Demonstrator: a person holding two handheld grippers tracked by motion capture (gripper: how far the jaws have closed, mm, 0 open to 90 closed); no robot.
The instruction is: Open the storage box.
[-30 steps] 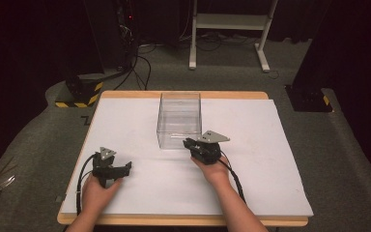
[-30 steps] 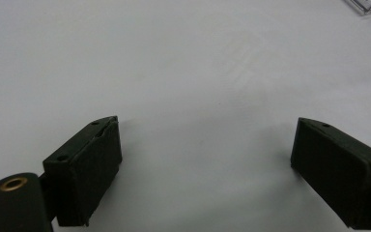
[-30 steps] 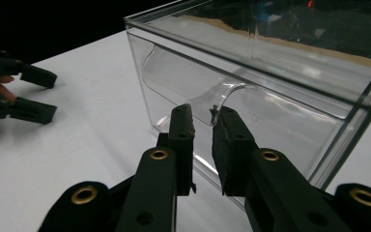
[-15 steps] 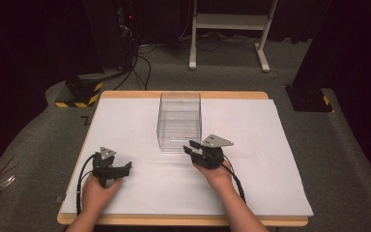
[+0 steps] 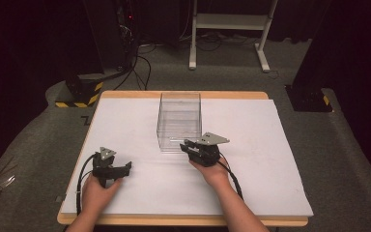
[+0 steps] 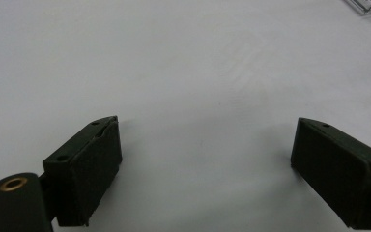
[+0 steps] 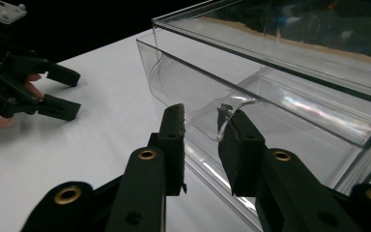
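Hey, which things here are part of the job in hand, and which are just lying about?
In the job:
clear drawer box, its front lip between the jaws
right tool, jaws either side of the lip
left tool, open, resting on the white table

Lying about:
white stand
floor cables

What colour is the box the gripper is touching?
No colour: the box is see-through clear plastic, best seen in the right gripper view.

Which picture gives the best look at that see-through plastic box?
The right gripper view: the clear box is close up there, with the right gripper straddling its curved front lip. The high view shows the whole box small on the table. The left gripper view catches just a corner.
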